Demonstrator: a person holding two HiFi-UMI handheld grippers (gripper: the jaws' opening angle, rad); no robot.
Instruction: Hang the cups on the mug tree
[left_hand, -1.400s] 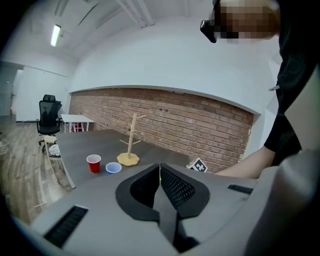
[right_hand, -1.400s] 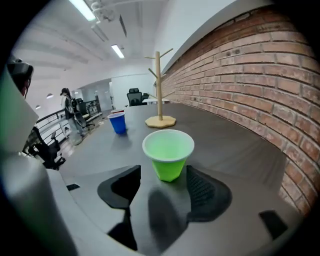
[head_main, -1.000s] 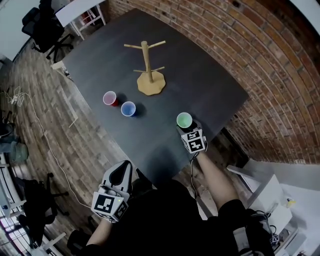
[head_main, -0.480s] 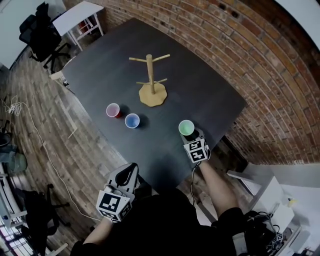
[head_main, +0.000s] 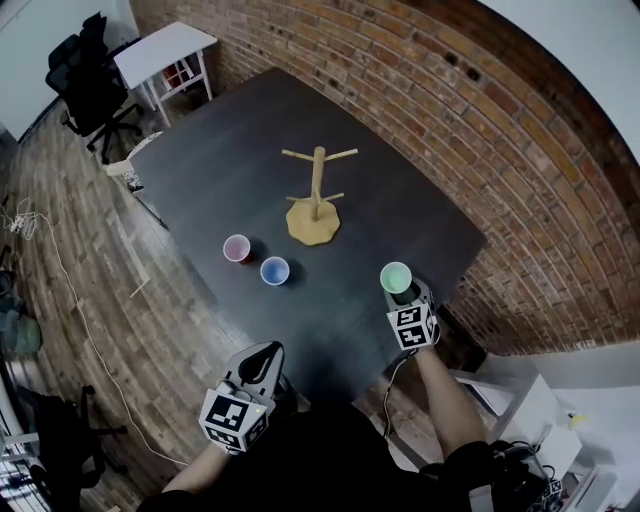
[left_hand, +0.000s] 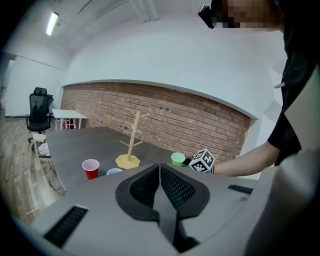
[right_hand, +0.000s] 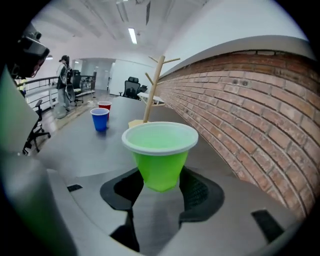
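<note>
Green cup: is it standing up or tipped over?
Upright. The green cup faces mouth up; the right gripper, jaws just closed, grips its base.

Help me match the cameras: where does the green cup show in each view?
Head view: green cup right of centre, just below mid-height.
Left gripper view: the cup small, just right of centre.
Right gripper view: the cup large, dead centre.
Shared landmark: the mug tree.

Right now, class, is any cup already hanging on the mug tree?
No, every peg of the mug tree is bare in the head view; the red cup, blue cup and green cup are all apart from it.
</note>
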